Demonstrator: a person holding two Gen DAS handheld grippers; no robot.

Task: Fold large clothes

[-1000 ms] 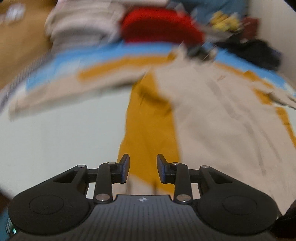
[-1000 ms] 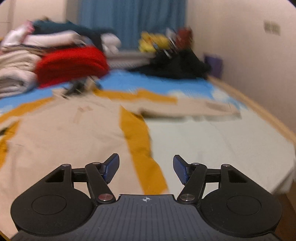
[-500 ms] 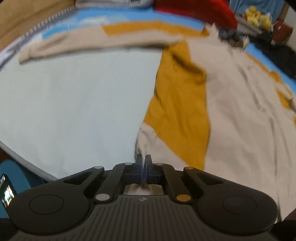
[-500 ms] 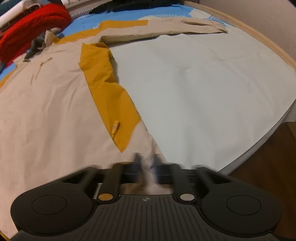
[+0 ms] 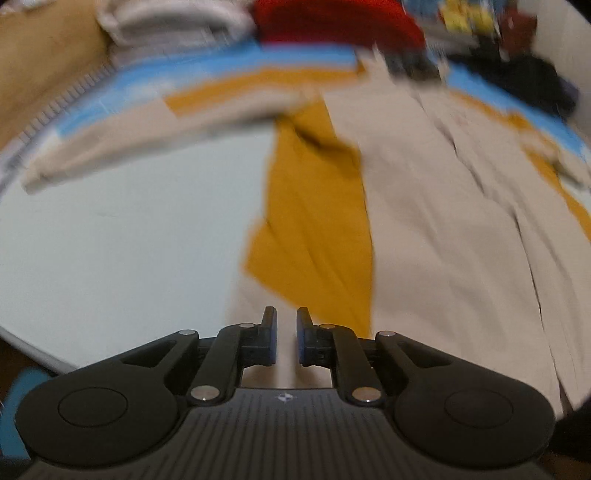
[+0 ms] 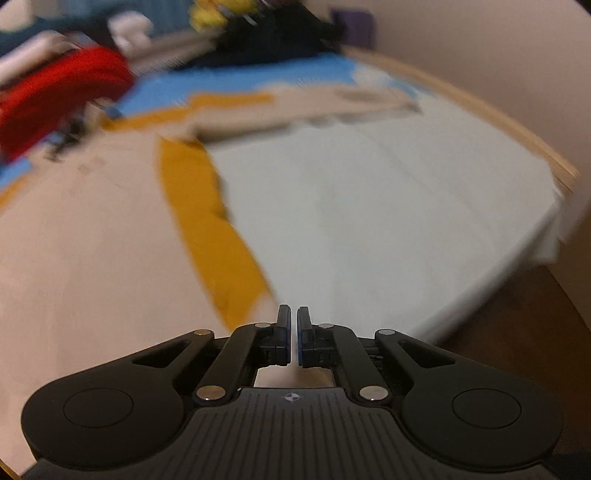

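Observation:
A large beige jacket (image 5: 424, 221) with mustard side panels (image 5: 314, 221) lies spread on the pale sheet (image 5: 129, 240), one sleeve (image 5: 147, 125) stretched out to the left. My left gripper (image 5: 286, 332) is at the jacket's near hem; its jaws are opening a little, and beige cloth fills the gap between them. In the right wrist view the same jacket (image 6: 92, 240) shows its other mustard panel (image 6: 210, 229) and its other sleeve (image 6: 314, 103). My right gripper (image 6: 293, 332) is shut on the hem at that corner, with a thin strip of cloth between its pads.
A red garment (image 5: 332, 22) and a stack of folded pale clothes (image 5: 177, 22) sit at the far end of the bed. Dark clothes (image 6: 266, 37) lie at the back. The wooden bed edge (image 6: 480, 114) and the brown floor (image 6: 517, 314) are to the right.
Both grippers dropped from open above the jacket to its near hem and closed on it. Since then both views have tilted back up, and the left jaws have parted slightly.

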